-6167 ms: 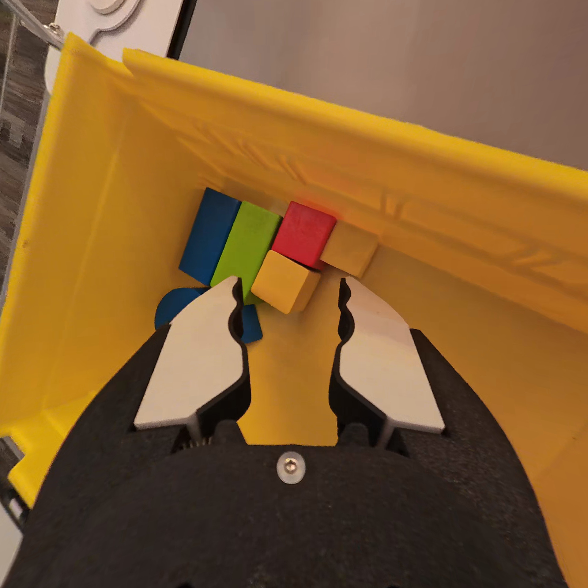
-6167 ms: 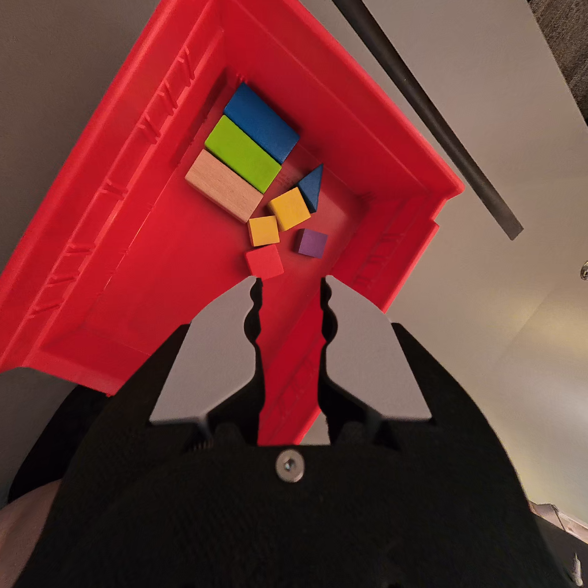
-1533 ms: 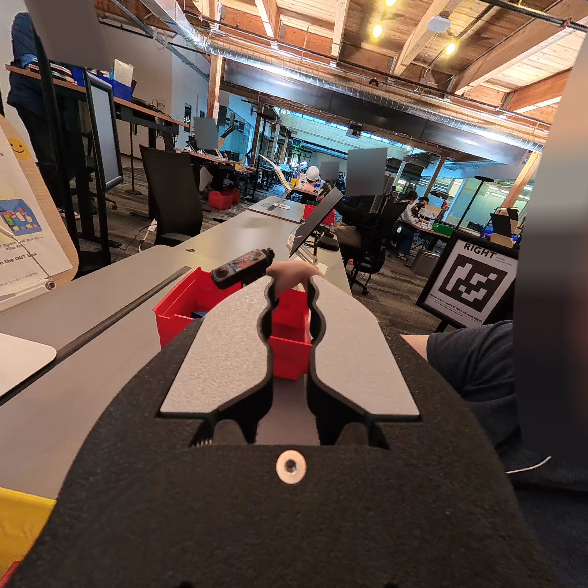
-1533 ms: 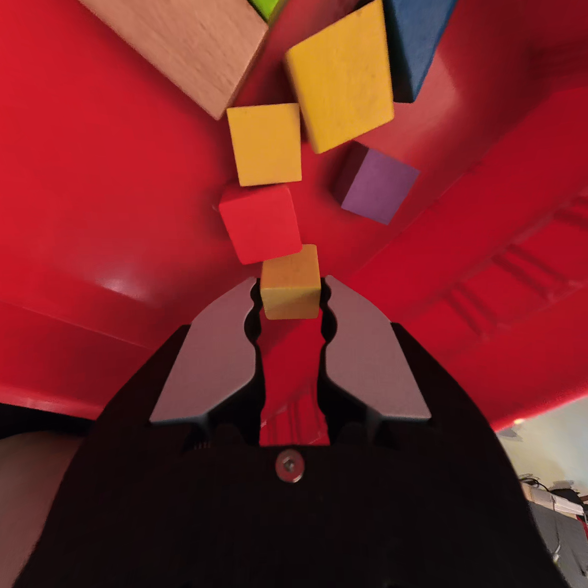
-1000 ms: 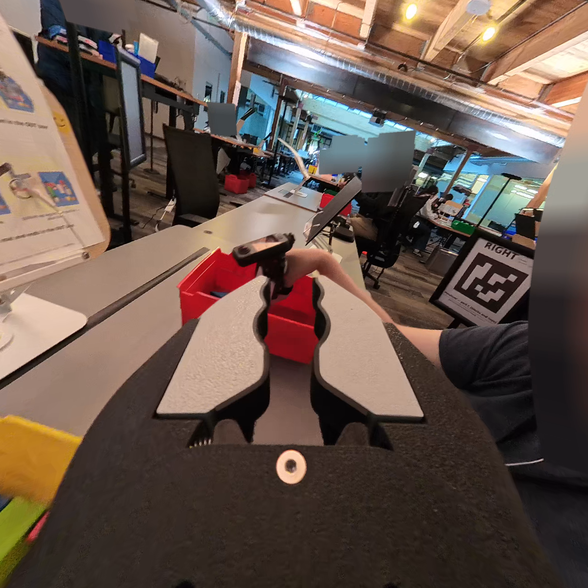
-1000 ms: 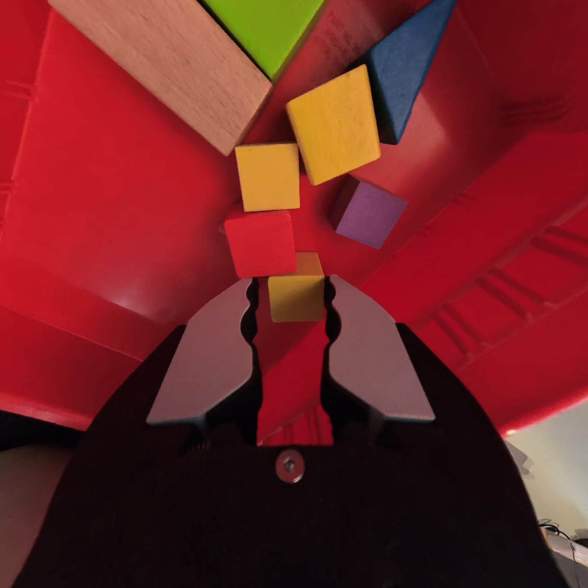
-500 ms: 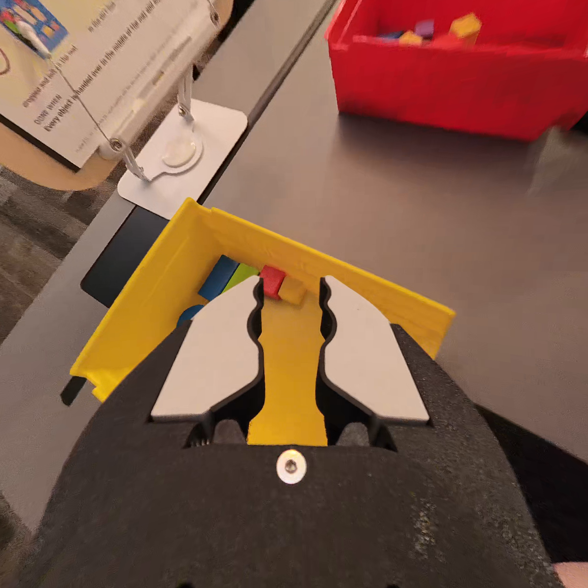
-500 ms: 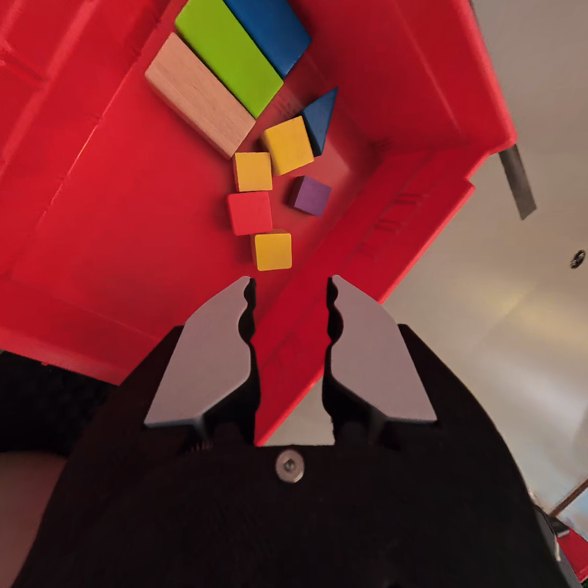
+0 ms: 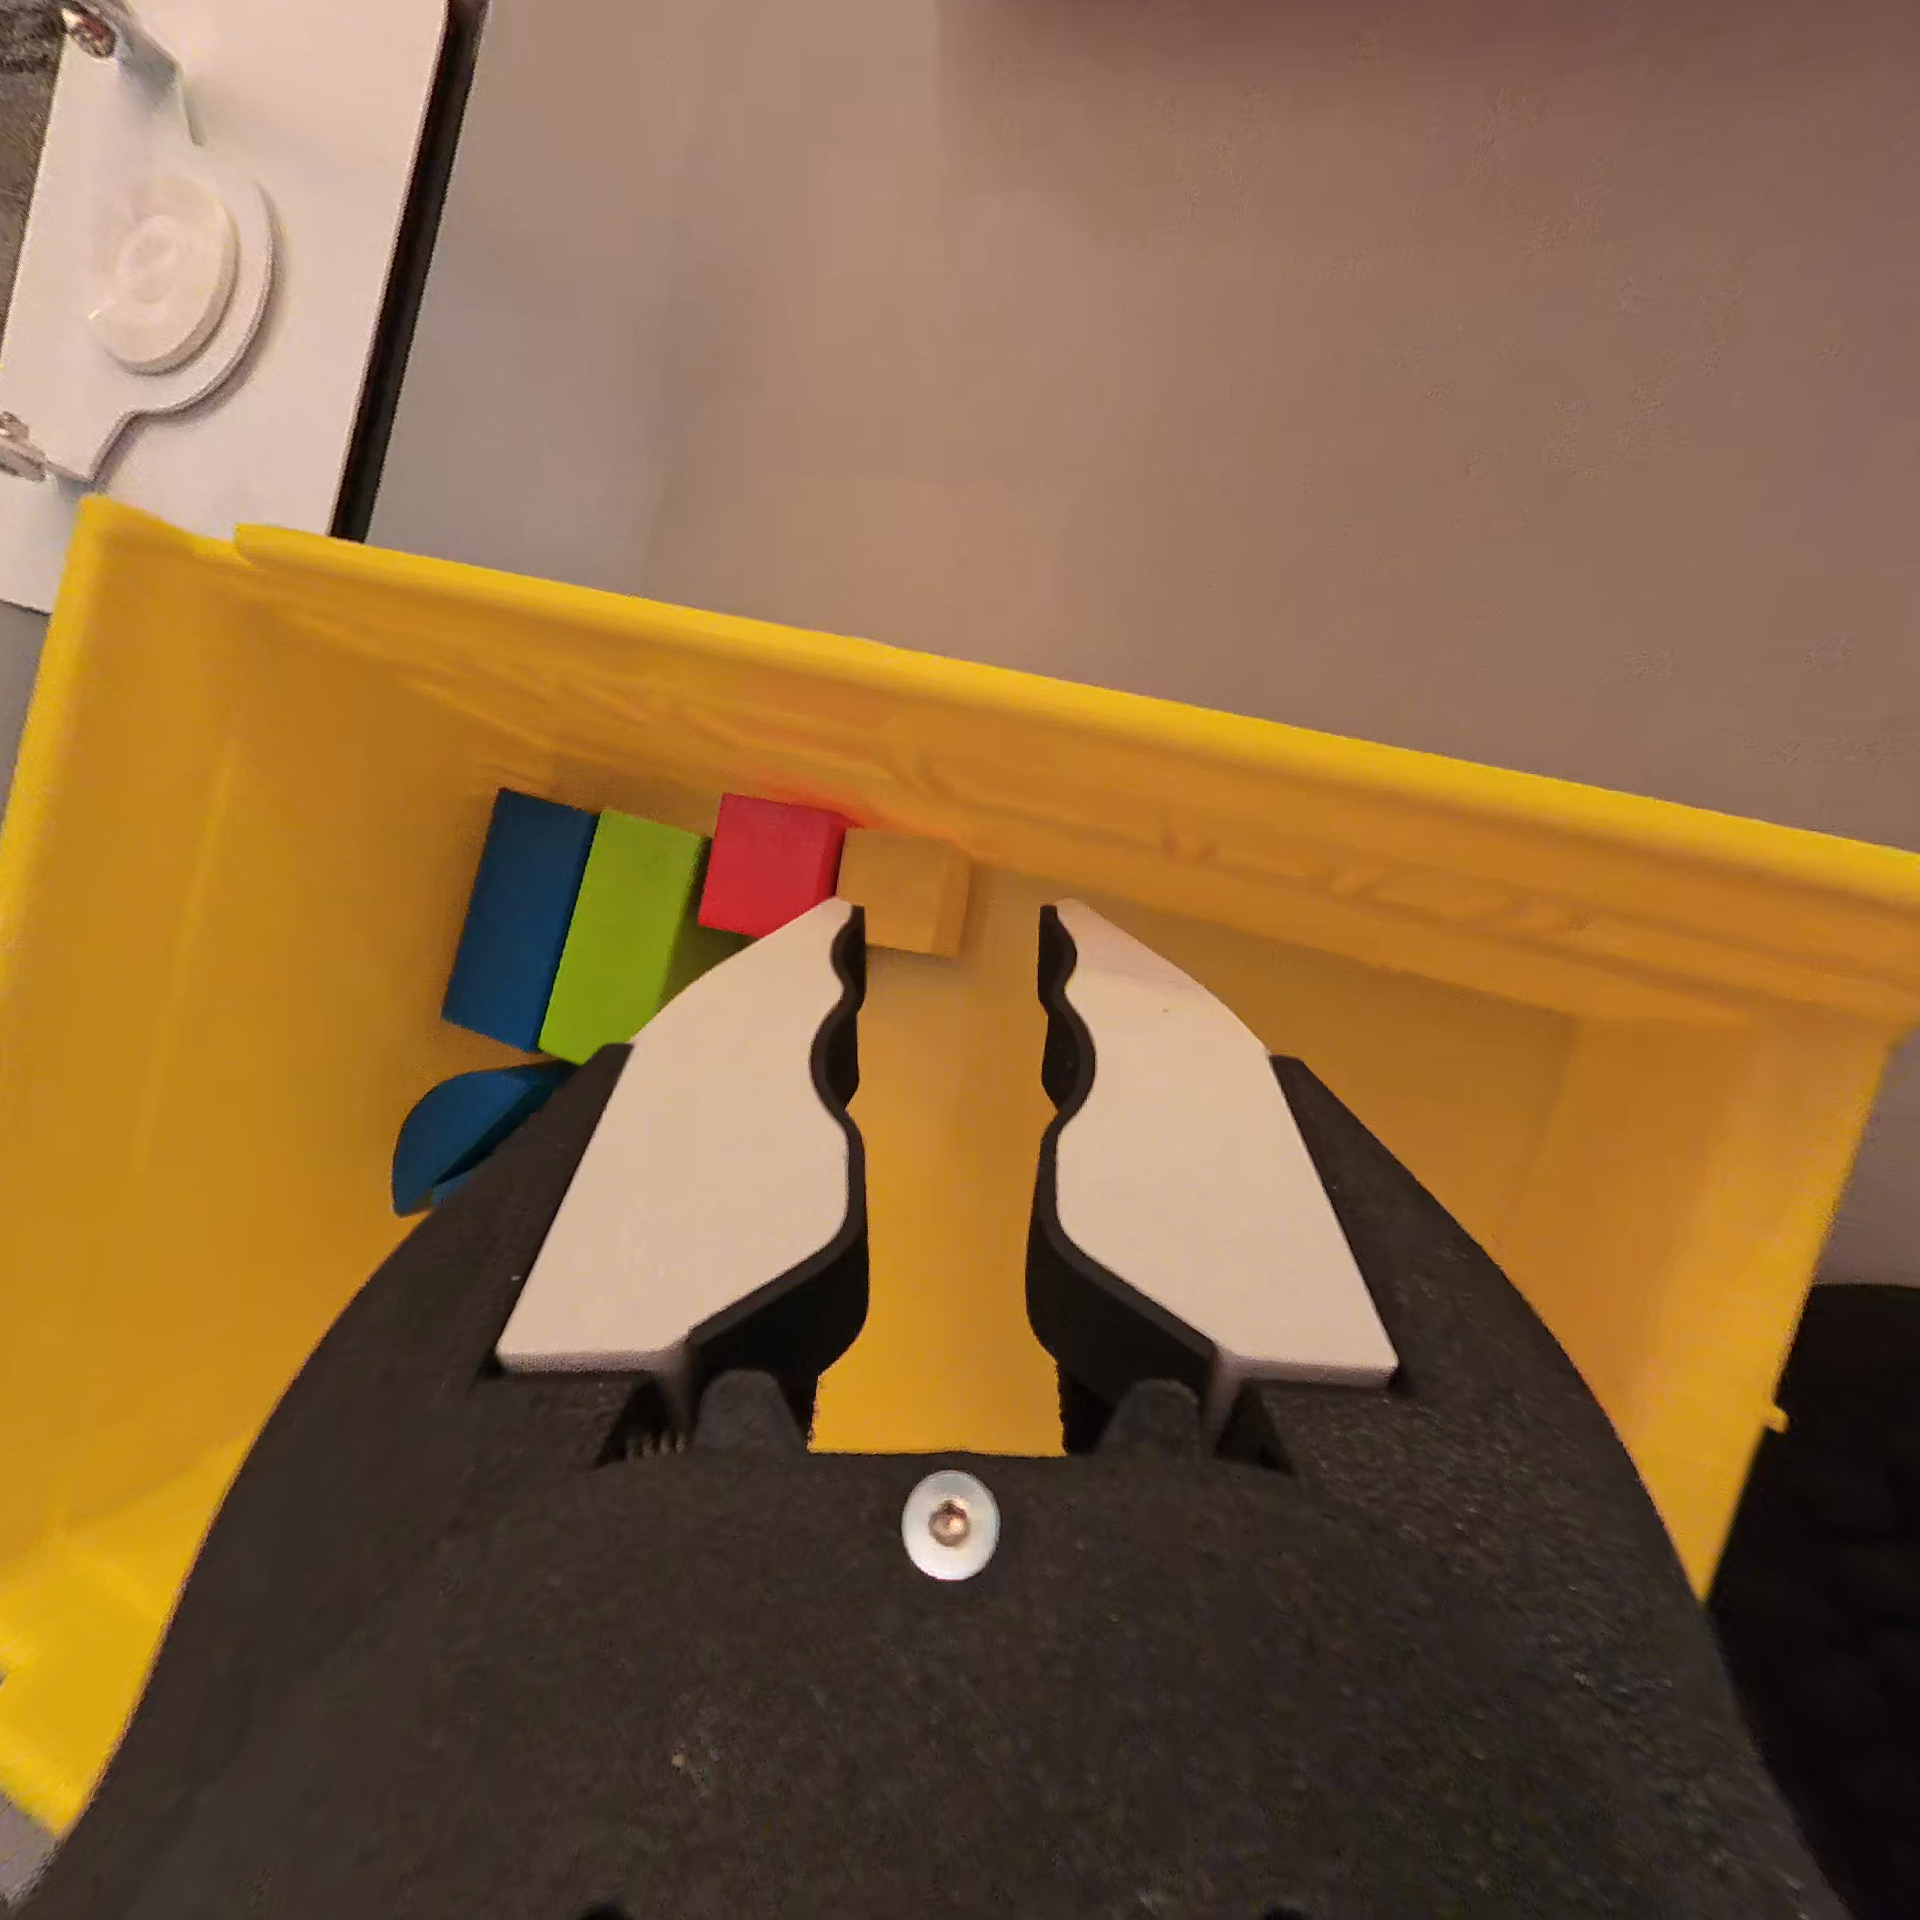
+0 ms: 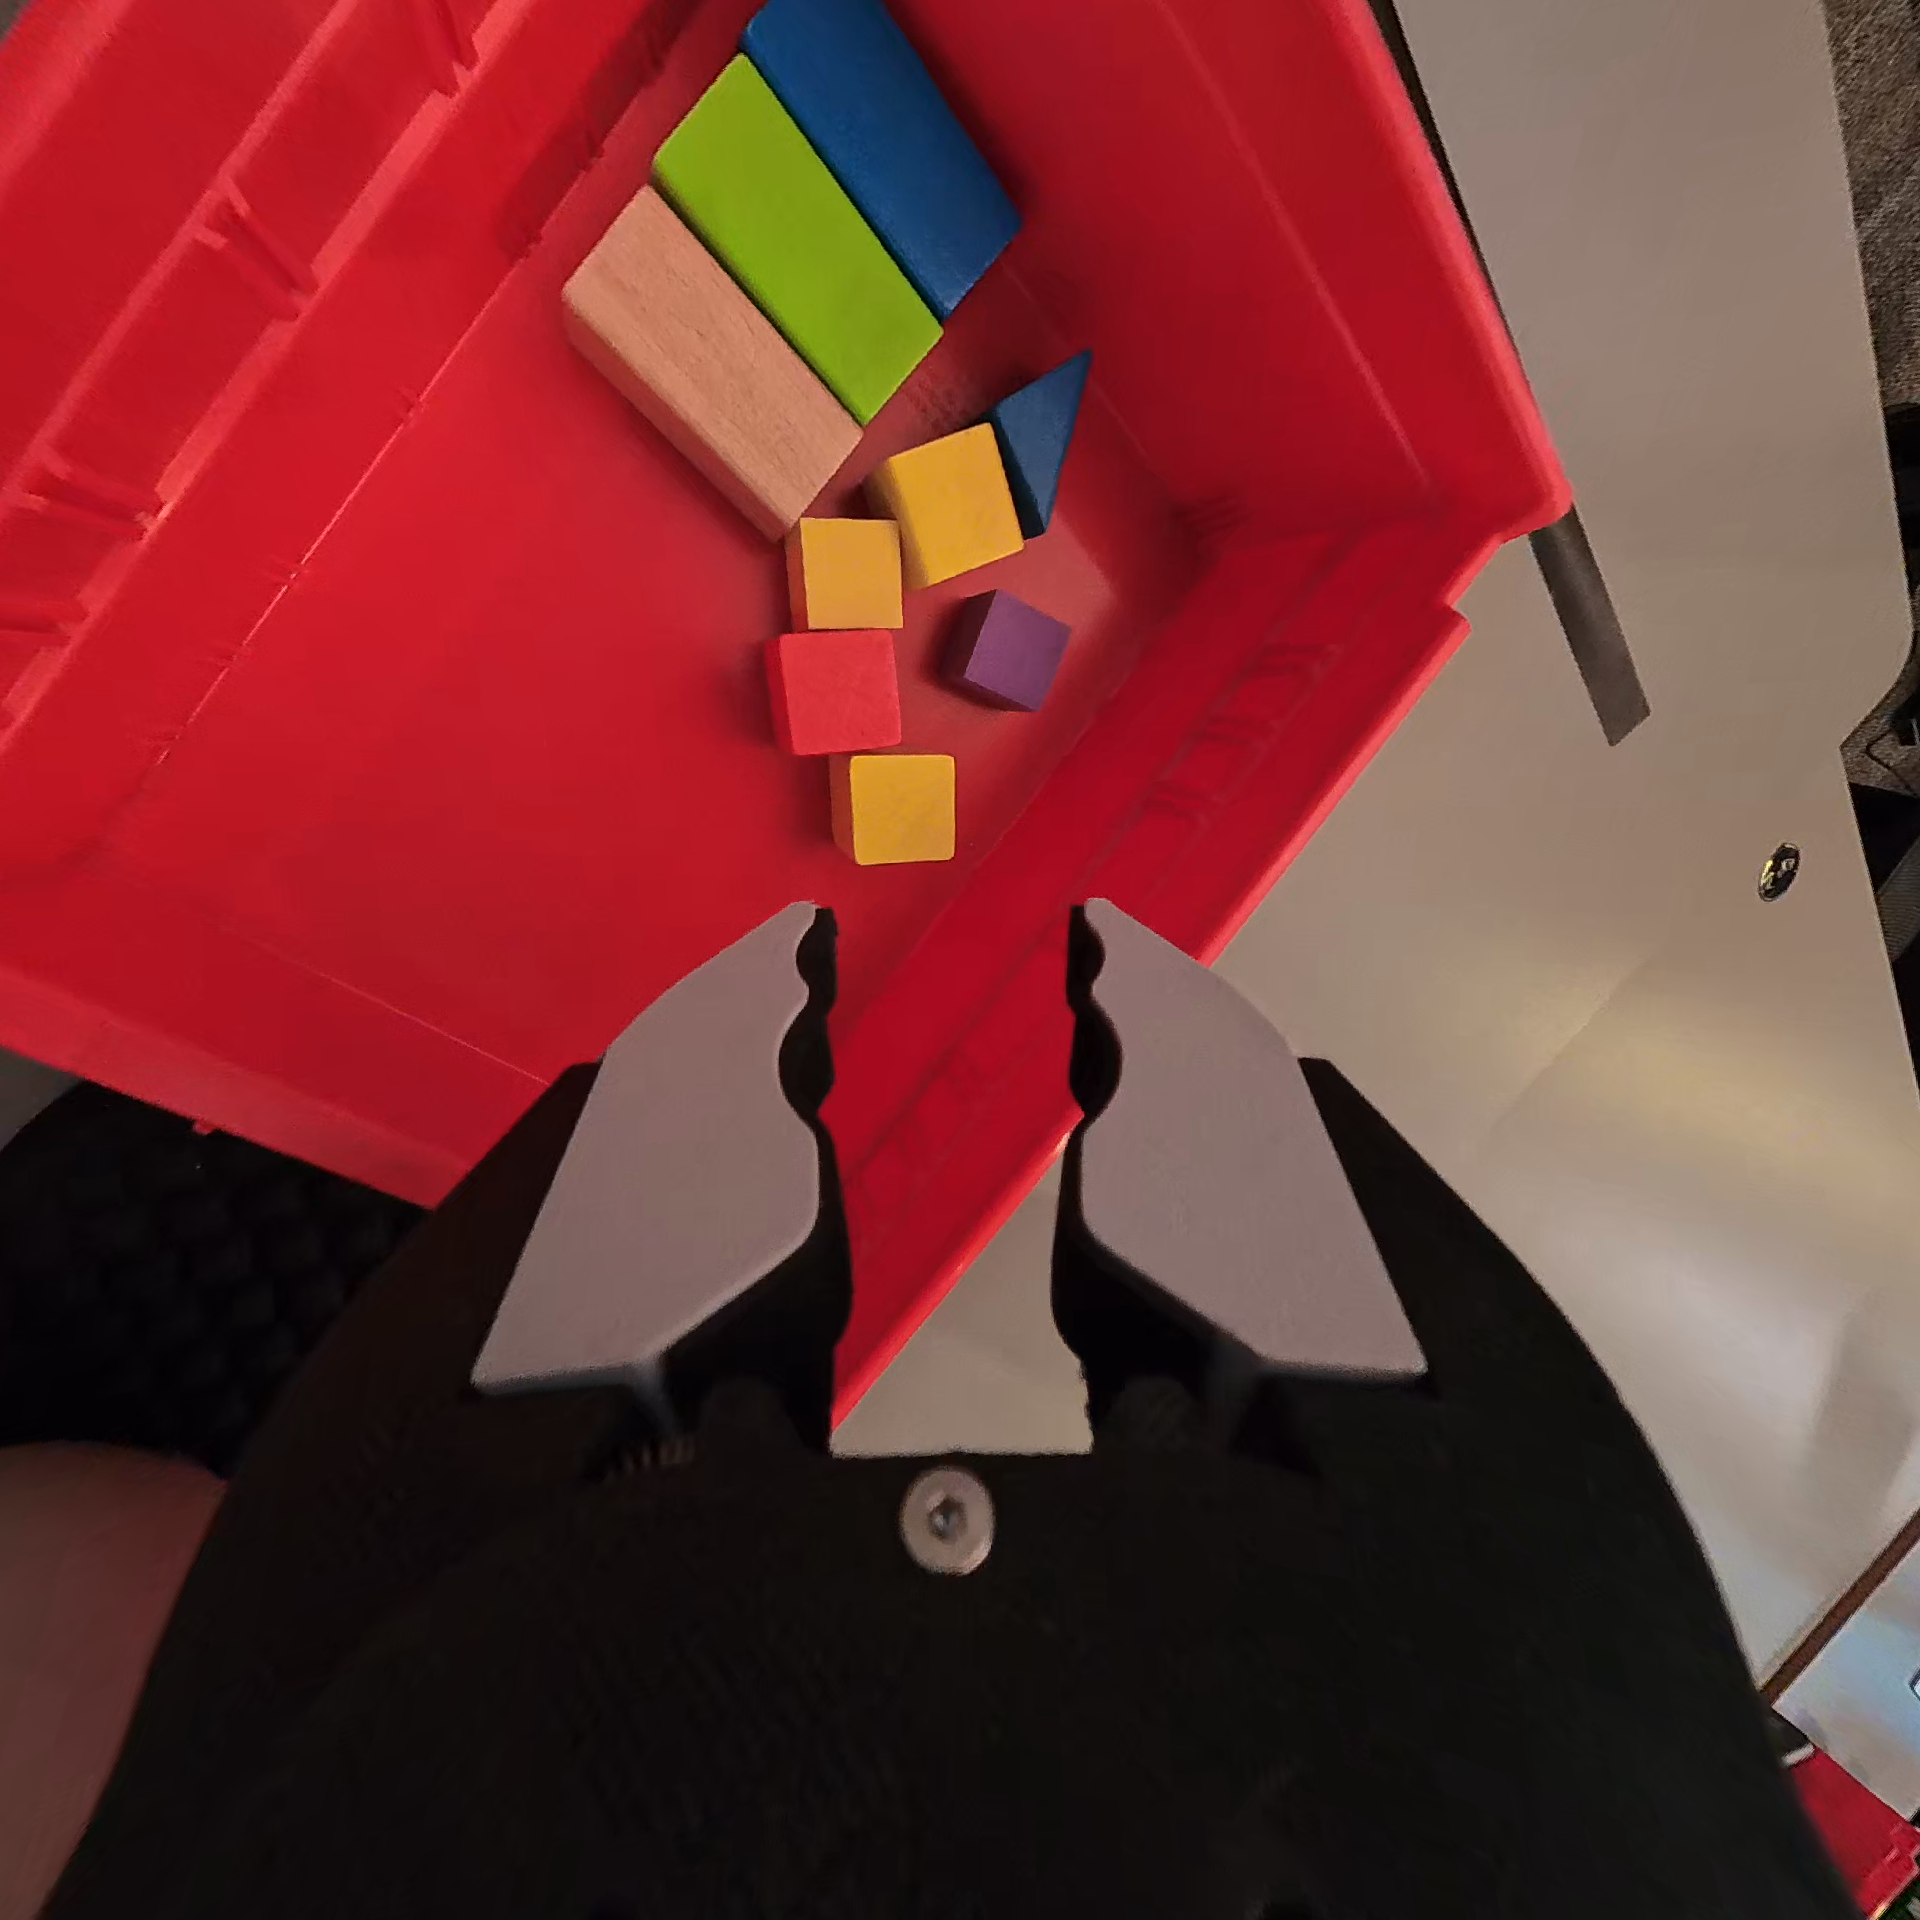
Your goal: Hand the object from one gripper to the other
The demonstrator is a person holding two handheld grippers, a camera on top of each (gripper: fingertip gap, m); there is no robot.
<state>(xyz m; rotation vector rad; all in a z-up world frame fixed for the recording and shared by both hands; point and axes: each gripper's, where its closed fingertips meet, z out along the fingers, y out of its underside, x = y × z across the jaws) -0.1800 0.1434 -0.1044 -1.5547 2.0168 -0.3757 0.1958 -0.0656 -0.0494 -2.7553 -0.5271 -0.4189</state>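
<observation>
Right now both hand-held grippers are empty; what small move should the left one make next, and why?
Probably lower the open left hand-held gripper onto the small yellow block in the yellow bin and close. That block lies just ahead of its fingertips, nearer the left finger, against the far wall.

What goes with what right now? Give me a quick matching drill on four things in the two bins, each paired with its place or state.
Things:
1. purple cube
2. left hand-held gripper
3. bare wood block
4. blue half-round block

Places or states:
A. open and empty, over the yellow bin
B. in the red bin, lying against the green block
C. in the yellow bin, partly hidden behind the gripper body
D. in the red bin, standing apart from the other blocks

Pairs: 1-D, 2-A, 3-B, 4-C
</observation>
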